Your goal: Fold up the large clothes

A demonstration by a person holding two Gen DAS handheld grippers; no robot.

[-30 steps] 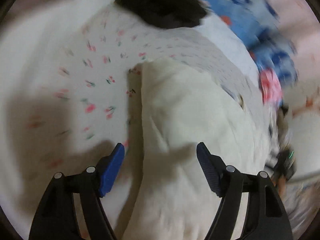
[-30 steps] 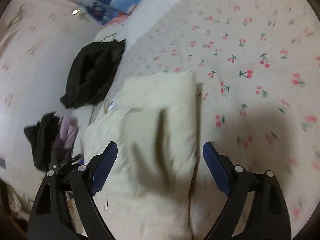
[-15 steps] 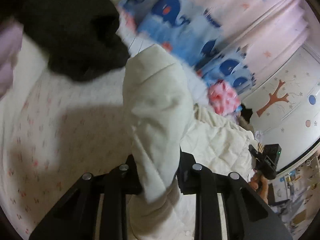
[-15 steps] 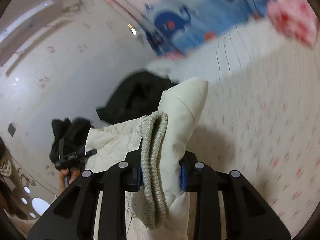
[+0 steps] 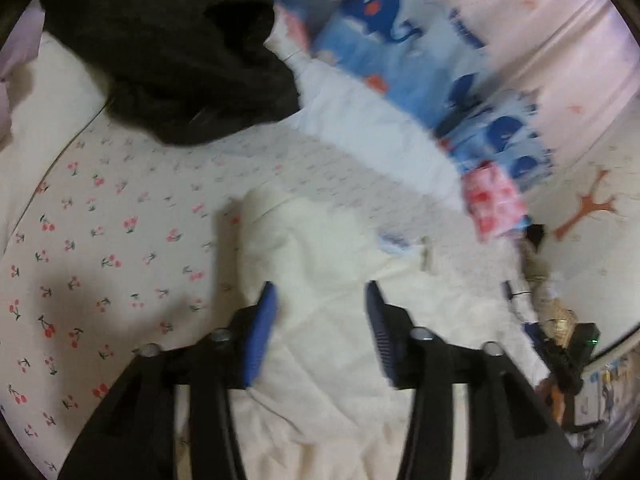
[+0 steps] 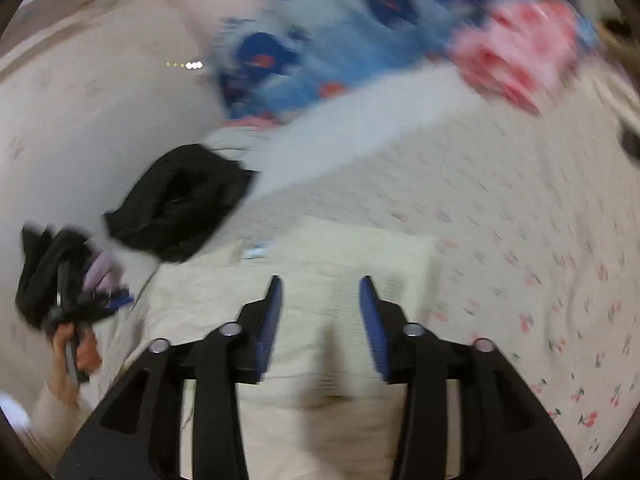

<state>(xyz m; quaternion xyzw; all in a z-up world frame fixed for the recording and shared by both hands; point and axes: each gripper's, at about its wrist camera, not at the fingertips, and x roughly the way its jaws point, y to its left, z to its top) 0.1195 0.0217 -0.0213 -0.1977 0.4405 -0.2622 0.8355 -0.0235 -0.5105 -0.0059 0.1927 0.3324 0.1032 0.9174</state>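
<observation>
Where both clamped the cream jacket [image 5: 320, 248] before — jaws now apart, empty.

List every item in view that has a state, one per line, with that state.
Left hand-held gripper: open, holding nothing, above the cream jacket.
Right hand-held gripper: open, holding nothing, above the same jacket.
Cream jacket: lying on the bed, partly folded, released.
Black garment: crumpled, unfolded, on the bed beyond the jacket.
Cherry-print sheet: spread flat.
Whale-print blanket: bunched at the far edge.
</observation>
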